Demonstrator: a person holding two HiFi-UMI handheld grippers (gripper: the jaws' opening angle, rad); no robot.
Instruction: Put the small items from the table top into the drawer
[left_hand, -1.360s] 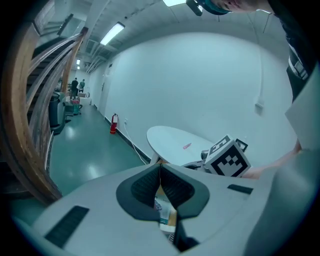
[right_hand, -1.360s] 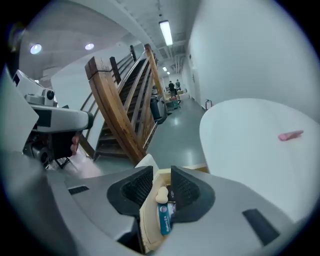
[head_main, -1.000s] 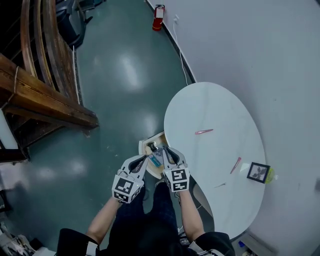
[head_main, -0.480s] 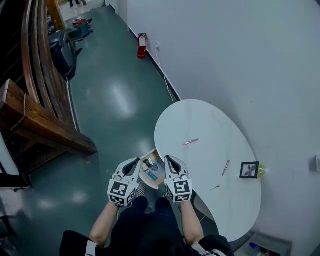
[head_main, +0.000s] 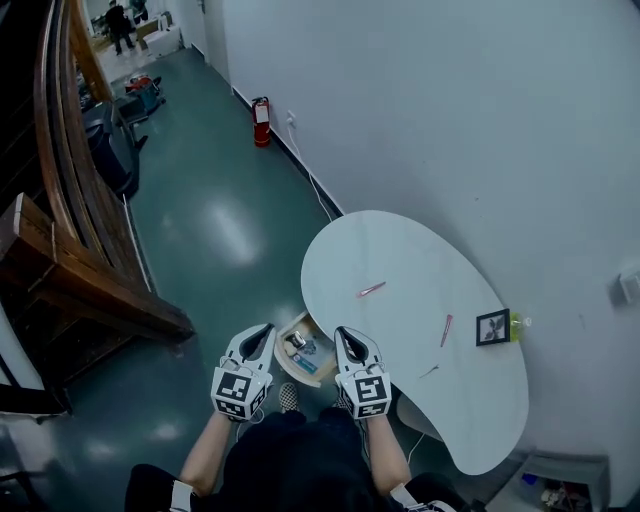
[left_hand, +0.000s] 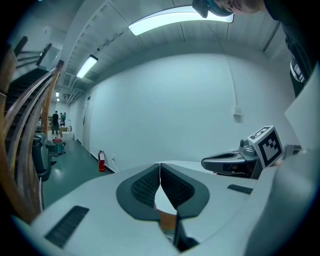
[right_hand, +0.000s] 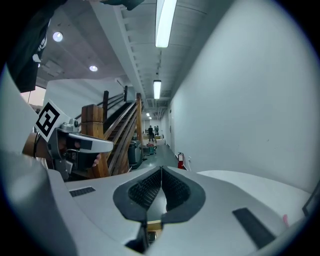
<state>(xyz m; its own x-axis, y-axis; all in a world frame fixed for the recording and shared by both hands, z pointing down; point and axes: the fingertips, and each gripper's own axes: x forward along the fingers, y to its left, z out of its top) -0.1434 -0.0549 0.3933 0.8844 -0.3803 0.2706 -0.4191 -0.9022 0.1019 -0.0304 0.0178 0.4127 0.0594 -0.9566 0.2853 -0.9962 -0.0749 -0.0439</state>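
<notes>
Since 1 second back both have lifted off the open drawer (head_main: 283, 345), left gripper (head_main: 262, 330) and right gripper (head_main: 343, 333) pressed together, empty; drawer part-filled, while pink clip (head_main: 371, 289), red clip (head_main: 446, 330) and thin pin (head_main: 428, 372) remain on the table (head_main: 400, 245).

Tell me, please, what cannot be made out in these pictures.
Drawer contents: head view, too small to name.
Yellow-green thing: head view, mostly hidden behind the picture frame.
Thin item near the table edge: head view, too small to identify.
</notes>
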